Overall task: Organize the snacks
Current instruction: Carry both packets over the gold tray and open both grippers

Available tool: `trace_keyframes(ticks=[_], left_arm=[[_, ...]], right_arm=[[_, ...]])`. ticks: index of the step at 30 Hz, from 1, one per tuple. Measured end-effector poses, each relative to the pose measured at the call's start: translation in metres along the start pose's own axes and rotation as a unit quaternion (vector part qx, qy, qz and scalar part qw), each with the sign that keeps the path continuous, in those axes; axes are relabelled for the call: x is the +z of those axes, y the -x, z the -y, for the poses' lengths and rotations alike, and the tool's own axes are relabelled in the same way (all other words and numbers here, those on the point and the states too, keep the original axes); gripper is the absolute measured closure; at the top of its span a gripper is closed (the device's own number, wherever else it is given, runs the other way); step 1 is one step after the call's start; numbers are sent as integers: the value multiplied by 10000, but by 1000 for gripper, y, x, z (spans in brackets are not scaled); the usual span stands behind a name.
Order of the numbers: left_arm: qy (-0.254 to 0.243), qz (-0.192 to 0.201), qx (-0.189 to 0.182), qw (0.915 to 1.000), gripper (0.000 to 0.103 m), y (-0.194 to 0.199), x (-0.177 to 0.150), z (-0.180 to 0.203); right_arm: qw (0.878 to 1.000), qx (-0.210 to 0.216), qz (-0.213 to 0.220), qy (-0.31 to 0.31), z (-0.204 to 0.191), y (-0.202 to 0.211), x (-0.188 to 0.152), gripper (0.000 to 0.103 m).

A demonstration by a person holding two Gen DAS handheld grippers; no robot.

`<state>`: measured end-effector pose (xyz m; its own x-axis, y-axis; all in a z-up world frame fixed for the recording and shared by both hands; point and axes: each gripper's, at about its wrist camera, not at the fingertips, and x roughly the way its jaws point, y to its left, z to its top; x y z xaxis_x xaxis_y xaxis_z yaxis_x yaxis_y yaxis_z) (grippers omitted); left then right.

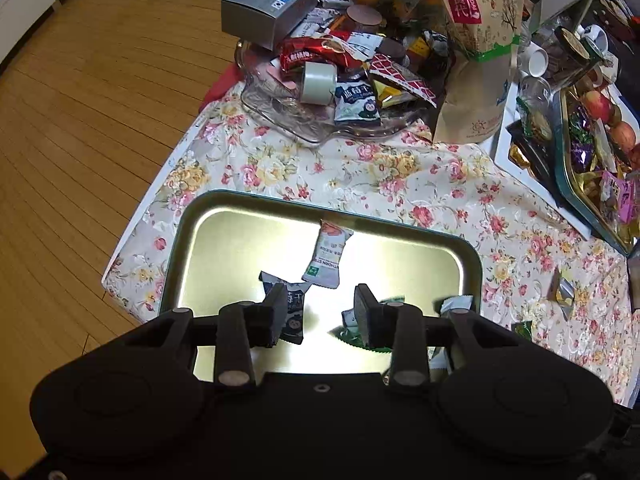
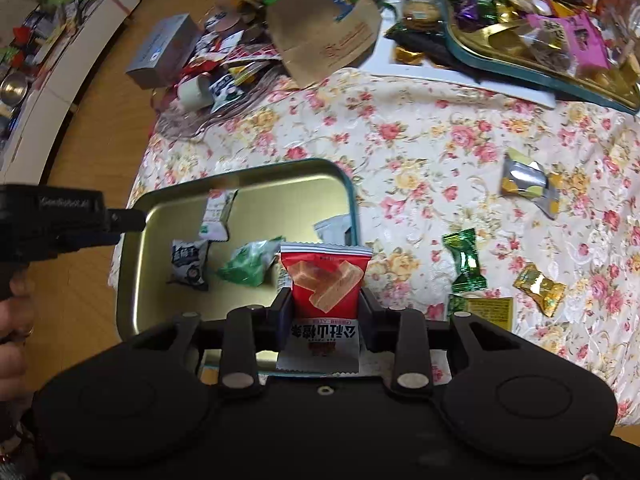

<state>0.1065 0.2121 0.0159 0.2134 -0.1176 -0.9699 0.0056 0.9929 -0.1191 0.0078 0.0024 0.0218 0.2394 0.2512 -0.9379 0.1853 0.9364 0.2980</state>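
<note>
On a floral tablecloth [image 2: 420, 152] over wood flooring [image 1: 100, 100], the right gripper [image 2: 326, 312] clamps a red snack packet [image 2: 325, 280] beside the metal tray [image 2: 336, 176], while the left gripper [image 1: 320, 312], seen only in its own view, hangs open and empty above it.

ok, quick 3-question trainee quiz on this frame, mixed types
1. True or false: the right gripper is shut on a red snack packet.
2. The left gripper is: A) shut on a green candy, B) open and holding nothing, C) shut on the tape roll.
3. Fill in: the loose green candy and gold candy lie on the floral ____, outside the metal tray.

Key: 1 true; 2 B; 3 tablecloth.
</note>
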Motion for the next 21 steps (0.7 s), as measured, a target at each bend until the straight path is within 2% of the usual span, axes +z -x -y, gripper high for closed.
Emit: trace_keyframes(ticks=[3, 6, 10, 15, 21], left_arm=[[-123, -25, 4, 9999, 58, -1, -2, 6], [-229, -60, -6, 9997, 58, -2, -4, 11], [-298, -106, 4, 9995, 58, -4, -6, 18], [-379, -226, -51, 9990, 58, -8, -8, 26], [-507, -354, -28, 9981, 58, -13, -13, 39]], right_arm=[[9996, 217, -145, 70, -5, 1, -3, 60], [9986, 486, -202, -74, -1, 5, -2, 59], [9986, 439, -163, -253, 5, 9, 2, 59], [9981, -13, -309, -540, 16, 1, 7, 59], [9883, -922, -856, -859, 39, -24, 5, 59]])
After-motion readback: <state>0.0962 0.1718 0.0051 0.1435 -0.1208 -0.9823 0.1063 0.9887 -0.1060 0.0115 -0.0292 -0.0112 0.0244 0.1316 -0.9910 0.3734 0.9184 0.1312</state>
